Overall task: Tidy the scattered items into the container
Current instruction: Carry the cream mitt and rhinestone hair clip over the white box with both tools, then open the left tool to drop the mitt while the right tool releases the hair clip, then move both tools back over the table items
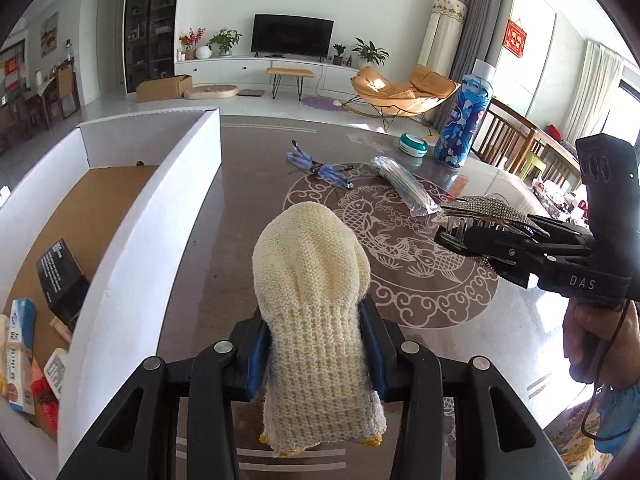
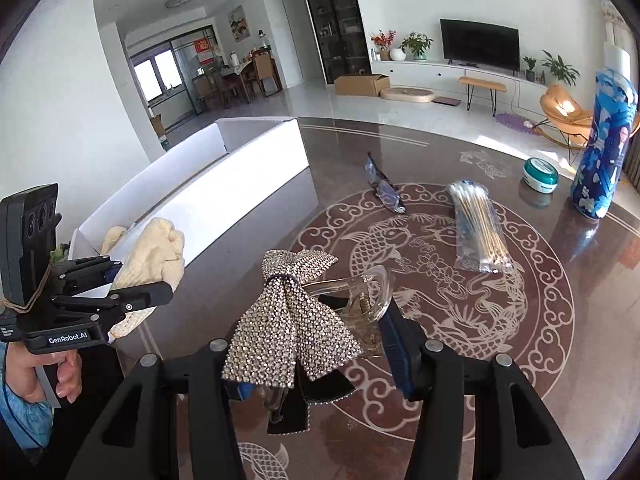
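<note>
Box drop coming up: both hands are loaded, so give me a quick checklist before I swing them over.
1. Left gripper fingers clamp the knitted glove: ok.
2. Right gripper holds the sparkly bow hair clip: ok.
3. Both loads lifted off the table: ok.
4. White box open, with room inside: ok.
5. Grippers apart from each other: ok.
6. Table cleared: not ok; cotton swabs, bottle and tin remain.

Far beyond the tongs stand a black television (image 1: pixel 292 36) on a white cabinet (image 1: pixel 256 70), potted plants (image 1: pixel 225 40) beside it, an orange lounge chair (image 1: pixel 404 90) and a cardboard box (image 1: pixel 163 87) on the floor.
</note>
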`<state>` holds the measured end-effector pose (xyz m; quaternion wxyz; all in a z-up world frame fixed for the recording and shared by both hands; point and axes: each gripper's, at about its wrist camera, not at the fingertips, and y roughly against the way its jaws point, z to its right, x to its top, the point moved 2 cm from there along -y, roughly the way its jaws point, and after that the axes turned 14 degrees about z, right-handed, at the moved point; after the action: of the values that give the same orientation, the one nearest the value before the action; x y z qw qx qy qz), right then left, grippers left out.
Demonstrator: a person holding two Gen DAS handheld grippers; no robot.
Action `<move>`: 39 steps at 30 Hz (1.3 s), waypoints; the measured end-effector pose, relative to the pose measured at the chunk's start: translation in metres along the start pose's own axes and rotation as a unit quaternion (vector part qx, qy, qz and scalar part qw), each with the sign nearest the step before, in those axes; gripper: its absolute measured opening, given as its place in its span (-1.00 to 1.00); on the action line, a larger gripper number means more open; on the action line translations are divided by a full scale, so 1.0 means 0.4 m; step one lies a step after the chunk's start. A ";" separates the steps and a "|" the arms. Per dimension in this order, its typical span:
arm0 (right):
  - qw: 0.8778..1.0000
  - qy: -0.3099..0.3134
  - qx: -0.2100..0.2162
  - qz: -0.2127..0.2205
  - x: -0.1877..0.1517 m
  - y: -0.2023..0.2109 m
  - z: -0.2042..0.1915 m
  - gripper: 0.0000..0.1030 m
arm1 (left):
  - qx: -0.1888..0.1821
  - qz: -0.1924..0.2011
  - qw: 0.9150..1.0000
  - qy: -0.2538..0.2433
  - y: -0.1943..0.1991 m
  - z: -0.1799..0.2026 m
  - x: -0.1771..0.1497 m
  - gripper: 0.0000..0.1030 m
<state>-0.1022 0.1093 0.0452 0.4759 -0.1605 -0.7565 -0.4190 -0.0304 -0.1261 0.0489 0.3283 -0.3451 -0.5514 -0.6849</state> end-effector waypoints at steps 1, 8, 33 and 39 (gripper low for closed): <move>1.000 0.004 0.017 0.007 0.023 -0.011 -0.047 0.01 | 0.010 0.006 1.000 0.004 0.023 -0.036 0.018 -0.21; 0.990 0.042 0.131 0.028 0.137 -0.135 -0.426 0.01 | 0.120 0.016 0.991 0.052 0.151 -0.371 0.069 -0.21; 0.992 0.089 0.088 0.029 0.057 -0.315 -0.575 0.99 | 0.258 0.020 0.964 0.063 0.224 -0.543 -0.024 0.52; 0.995 0.094 -0.040 -0.003 -0.054 -0.257 -0.267 1.00 | 0.173 0.055 0.983 -0.007 0.217 -0.280 0.029 0.84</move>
<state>-0.0950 -0.0327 -0.0019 0.5372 -0.1370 -0.6915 -0.4631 0.0229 -0.2522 0.0874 0.4167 -0.3179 -0.6439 -0.5575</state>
